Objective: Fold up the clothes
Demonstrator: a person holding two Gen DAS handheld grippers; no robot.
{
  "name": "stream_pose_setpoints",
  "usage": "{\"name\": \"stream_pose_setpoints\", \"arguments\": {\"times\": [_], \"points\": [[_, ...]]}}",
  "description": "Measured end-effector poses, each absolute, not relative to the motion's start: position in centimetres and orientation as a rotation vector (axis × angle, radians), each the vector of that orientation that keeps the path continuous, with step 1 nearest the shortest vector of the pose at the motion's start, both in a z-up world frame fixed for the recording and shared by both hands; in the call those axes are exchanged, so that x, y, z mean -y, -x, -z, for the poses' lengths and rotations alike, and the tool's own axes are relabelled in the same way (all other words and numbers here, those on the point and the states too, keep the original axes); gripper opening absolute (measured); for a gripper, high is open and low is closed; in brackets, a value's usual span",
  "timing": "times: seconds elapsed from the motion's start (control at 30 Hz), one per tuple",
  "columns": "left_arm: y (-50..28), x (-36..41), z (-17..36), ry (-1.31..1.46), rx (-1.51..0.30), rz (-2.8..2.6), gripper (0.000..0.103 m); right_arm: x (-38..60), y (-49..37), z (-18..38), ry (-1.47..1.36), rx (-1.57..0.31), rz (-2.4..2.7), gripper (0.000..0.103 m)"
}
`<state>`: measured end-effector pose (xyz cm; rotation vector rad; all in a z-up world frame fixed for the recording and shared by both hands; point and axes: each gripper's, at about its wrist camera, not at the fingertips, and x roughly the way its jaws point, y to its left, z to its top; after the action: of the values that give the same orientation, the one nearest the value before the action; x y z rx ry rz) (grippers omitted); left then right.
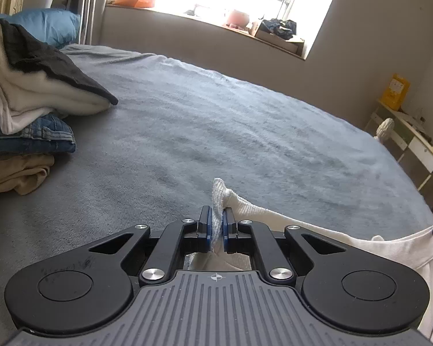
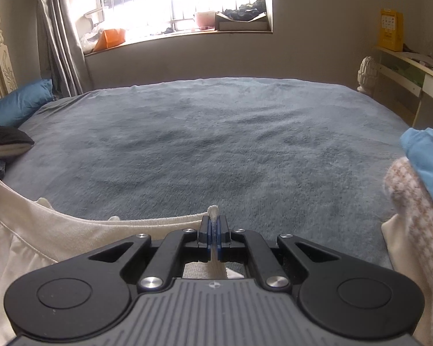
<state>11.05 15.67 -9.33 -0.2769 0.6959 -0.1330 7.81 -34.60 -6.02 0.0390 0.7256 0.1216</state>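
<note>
My left gripper [image 1: 216,221] is clamped on the white top [image 1: 395,248] — a ribbed tuft of its edge pokes up between the blue pads [image 1: 207,225], and the fabric runs off to the right, dipping and rising toward the frame edge. In the right wrist view, my right gripper [image 2: 214,224] pinches the same top [image 2: 72,230] too, a small nub of ribbed hem standing up between the closed fingers, the cloth sweeping away to the left in a slack curve. So the top hangs between my two grippers, low over the near edge of the bed [image 1: 216,121], its ribbed border stretched across just above the grey-blue blanket.

Off to my left sits a stack of clothes [image 1: 29,92] — black piece on top, white under it, then denim, then tan at the bottom — resting on the blanket, well apart from the top. A blue pillow [image 1: 52,26] lies behind the stack by the headboard. On my right, in the right wrist view, another heap [image 2: 412,201] crowds the frame: a checked cream knit with a blue garment above it, near the gripper. Beyond the bed, the bright window [image 2: 184,0], a grey curtain [image 2: 60,37] at its left, clutter on the sill, and a yellow box [image 2: 391,30] on the desk to the right.
</note>
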Motion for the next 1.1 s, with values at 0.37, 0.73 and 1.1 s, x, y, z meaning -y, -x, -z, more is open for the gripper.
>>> {"name": "stream_pose_setpoints", "arguments": {"times": [0.37,0.73,1.1], "points": [[-12.0,-16.1,10.2,0.27,-0.705,0.109,0.006,35.0,-10.1,6.6,-0.058,-0.725,-0.15,0.002],[-13.6,-16.4,12.7,0.275,-0.77,0.076,0.007,35.3,-12.6,10.6,-0.091,-0.8,-0.137,0.002],[-14.2,-17.2,12.7,0.321,-0.832,0.024,0.038,39.9,-12.3,12.3,-0.396,-0.856,-0.069,0.042]]}}
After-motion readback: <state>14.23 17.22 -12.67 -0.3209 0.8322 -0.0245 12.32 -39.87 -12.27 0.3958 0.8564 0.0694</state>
